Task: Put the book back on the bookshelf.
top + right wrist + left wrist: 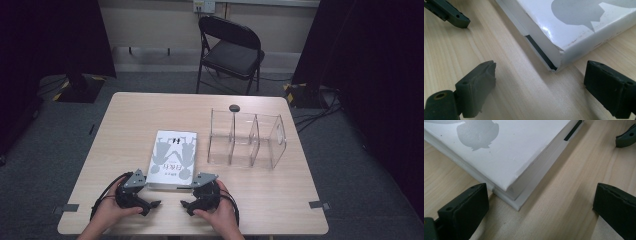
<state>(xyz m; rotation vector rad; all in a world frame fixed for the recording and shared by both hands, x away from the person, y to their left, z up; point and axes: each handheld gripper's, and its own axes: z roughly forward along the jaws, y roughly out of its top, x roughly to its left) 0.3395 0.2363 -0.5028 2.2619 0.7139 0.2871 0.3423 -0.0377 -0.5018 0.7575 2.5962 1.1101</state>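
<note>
A white book (172, 159) with grey silhouettes on its cover lies flat near the middle of the wooden table (145, 112). My left gripper (151, 205) rests by the front edge, just below the book's near left corner, held in a hand. Its jaws stand open in the left gripper view, with that corner of the book (511, 152) just ahead of them. My right gripper (186, 206) sits below the near right corner, also open and empty. In the right gripper view that corner of the book (579, 27) lies ahead of the jaws. The two grippers point toward each other.
A clear plastic organizer (247, 140) with upright dividers stands to the right of the book. A small dark round object (234, 108) lies behind it. A black folding chair (230, 50) stands beyond the table's far edge.
</note>
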